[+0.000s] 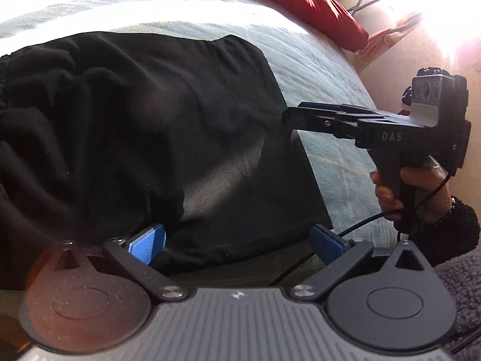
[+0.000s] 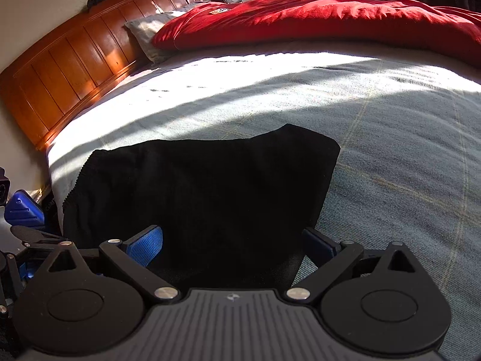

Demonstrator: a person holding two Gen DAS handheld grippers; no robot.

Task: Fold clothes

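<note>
Both the left gripper (image 1: 237, 240) and right gripper (image 2: 233, 240) are wide apart, so the black cloth (image 1: 144, 126) could slip and bunch up.

a black garment (image 1: 144, 126) lies spread flat on the grey-blue bedspread (image 2: 390, 156), near the bed's front edge. its cloth is plain and dark, softly rumpled on the left, smooth toward the right. a gathered, ribbed band (image 2: 78, 177) runs along its left edge; the far right corner is squared.
</note>
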